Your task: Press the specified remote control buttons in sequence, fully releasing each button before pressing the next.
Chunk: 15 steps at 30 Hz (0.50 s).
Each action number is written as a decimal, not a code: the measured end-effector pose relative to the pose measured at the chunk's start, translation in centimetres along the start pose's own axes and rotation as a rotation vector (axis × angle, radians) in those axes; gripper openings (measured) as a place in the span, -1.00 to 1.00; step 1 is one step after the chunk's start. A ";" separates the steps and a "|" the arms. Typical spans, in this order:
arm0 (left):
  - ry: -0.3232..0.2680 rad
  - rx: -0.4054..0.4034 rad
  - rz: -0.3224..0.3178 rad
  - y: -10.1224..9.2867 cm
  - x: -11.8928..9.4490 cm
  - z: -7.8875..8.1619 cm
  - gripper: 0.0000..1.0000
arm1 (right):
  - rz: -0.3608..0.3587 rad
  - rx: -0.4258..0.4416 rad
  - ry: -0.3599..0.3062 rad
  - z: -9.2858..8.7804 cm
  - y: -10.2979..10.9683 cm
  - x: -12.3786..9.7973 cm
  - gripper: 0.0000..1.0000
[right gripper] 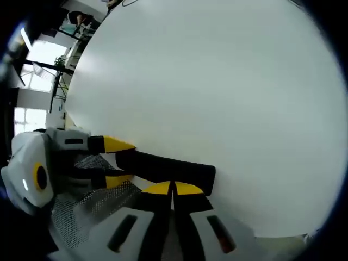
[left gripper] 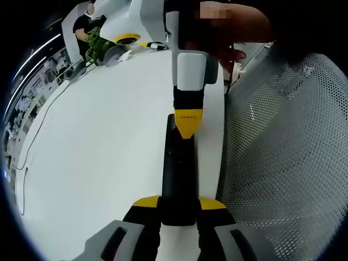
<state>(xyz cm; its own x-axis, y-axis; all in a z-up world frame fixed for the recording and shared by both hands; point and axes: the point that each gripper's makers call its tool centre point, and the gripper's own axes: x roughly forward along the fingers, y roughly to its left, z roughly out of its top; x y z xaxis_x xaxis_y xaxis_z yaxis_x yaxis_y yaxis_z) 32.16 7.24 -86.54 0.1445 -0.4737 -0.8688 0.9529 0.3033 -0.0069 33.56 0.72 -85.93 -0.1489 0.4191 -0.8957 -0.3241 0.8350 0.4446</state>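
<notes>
The left gripper [left gripper: 179, 205] clamps the near end of the black remote control [left gripper: 178, 174] between its jaws. Ahead, the right gripper [right gripper: 173, 188], jaws together, presses its tips on the remote's far end. White counter [left gripper: 103, 152] lies beneath; a perforated mesh chair [left gripper: 288, 152] stands alongside.

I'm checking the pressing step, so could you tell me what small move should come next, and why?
Probably lift the right gripper slightly. Its closed tips rest on the remote, which the left gripper clamps, and each button needs full release before the next.
</notes>
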 end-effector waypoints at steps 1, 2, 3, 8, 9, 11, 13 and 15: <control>-0.001 -0.001 0.000 0.0 0.0 0.0 -0.51 | 0.002 0.006 0.007 -0.1 0.0 0.0 -1.00; -0.001 -0.001 0.000 0.0 0.0 0.0 -0.51 | 0.003 0.008 0.014 -0.2 0.0 0.1 -1.00; -0.001 0.000 0.001 0.0 0.0 0.0 -0.51 | 0.008 0.017 0.009 -0.2 0.0 0.0 -1.00; 0.000 0.001 0.001 0.0 0.0 0.0 -0.51 | 0.010 0.019 0.009 -0.3 0.1 0.1 -1.00; 0.000 0.001 0.001 0.0 0.0 0.0 -0.51 | 0.001 0.018 0.031 -0.6 0.0 0.2 -1.00; 0.000 0.000 0.001 0.0 0.0 0.0 -0.51 | -0.004 0.012 0.032 -0.6 -0.1 0.2 -1.00; 0.000 -0.001 0.000 0.0 0.0 0.0 -0.51 | -0.006 0.008 0.028 -0.6 -0.1 0.1 -1.00; 0.000 0.000 0.000 0.0 0.0 0.0 -0.51 | -0.007 0.007 0.030 -0.6 -0.1 0.1 -1.00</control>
<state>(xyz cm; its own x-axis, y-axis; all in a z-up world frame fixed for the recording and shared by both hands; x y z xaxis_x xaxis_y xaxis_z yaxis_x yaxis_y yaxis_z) 32.16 7.21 -86.53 0.1450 -0.4739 -0.8685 0.9527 0.3038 -0.0067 33.03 0.50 -86.06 -0.1744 0.4029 -0.8985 -0.3190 0.8401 0.4387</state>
